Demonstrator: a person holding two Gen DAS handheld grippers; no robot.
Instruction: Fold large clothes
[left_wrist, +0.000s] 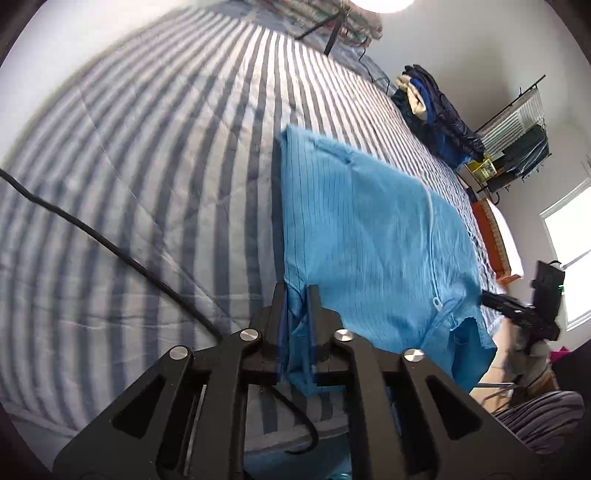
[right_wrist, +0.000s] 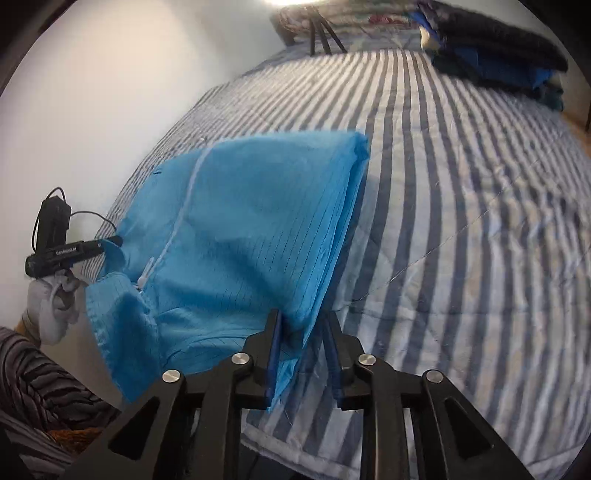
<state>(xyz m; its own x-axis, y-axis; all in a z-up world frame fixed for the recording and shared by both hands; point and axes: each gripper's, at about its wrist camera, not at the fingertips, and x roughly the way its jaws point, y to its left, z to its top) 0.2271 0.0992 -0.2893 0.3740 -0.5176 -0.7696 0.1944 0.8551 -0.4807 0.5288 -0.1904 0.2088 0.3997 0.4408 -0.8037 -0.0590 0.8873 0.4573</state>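
Striped bed (left_wrist: 147, 166): one sky-blue pinstriped garment (left_wrist: 369, 229), folded, white zipper showing; left gripper (left_wrist: 297, 291) jaws clamp its corner, right gripper (right_wrist: 303, 317) jaws parted around its edge.

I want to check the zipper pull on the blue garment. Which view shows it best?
The right wrist view: the white zipper pull is nearer the middle and sharper. The left wrist view shows it too, toward the blue garment's blurred lower edge.

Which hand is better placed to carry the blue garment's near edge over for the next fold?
Probably left: the left gripper has the blue garment bunched tightly between its fingers, while the right gripper's fingers stand wider around the cloth.
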